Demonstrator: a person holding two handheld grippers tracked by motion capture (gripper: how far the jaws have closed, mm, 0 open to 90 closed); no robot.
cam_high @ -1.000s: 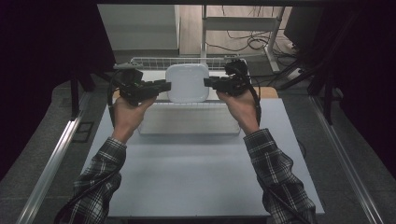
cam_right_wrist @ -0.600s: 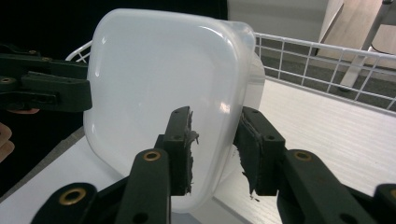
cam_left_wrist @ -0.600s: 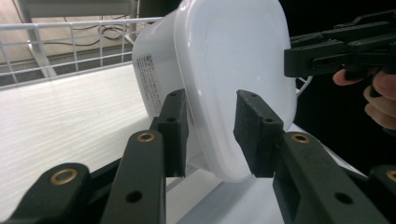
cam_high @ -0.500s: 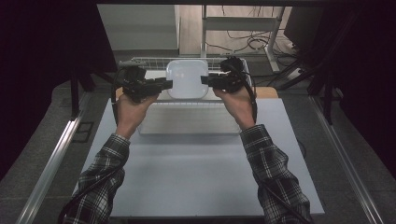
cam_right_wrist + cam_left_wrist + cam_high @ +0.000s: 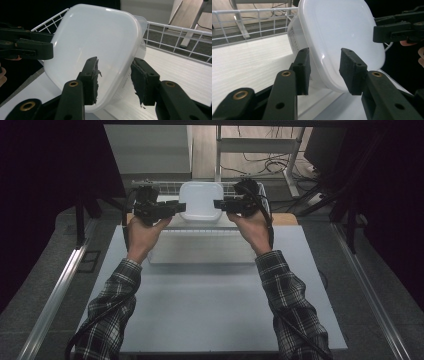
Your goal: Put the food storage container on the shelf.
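A white plastic container [image 5: 201, 201] with its lid on stands at the table's far edge, on a white board by a wire basket. My left gripper [image 5: 181, 208] and right gripper [image 5: 218, 205] flank it from either side. In the left gripper view, the container [image 5: 337, 25] has its near rim between the jaws of the left gripper [image 5: 325, 51], with a gap at each pad. The right gripper view shows the same: the container's [image 5: 95, 35] rim lies between the spread jaws of the right gripper [image 5: 115, 61]. Both pairs of jaws have just been opening.
The white wire basket [image 5: 150, 184] runs along the back behind the container. A pale flat tray [image 5: 200, 247] lies on the grey table [image 5: 210, 305] under my wrists. Metal rails [image 5: 60, 290] line both sides; dark curtains and cables lie beyond.
Both hands and the container have edged slightly toward the far wire basket. The jaws on each side have widened off the container's rim.
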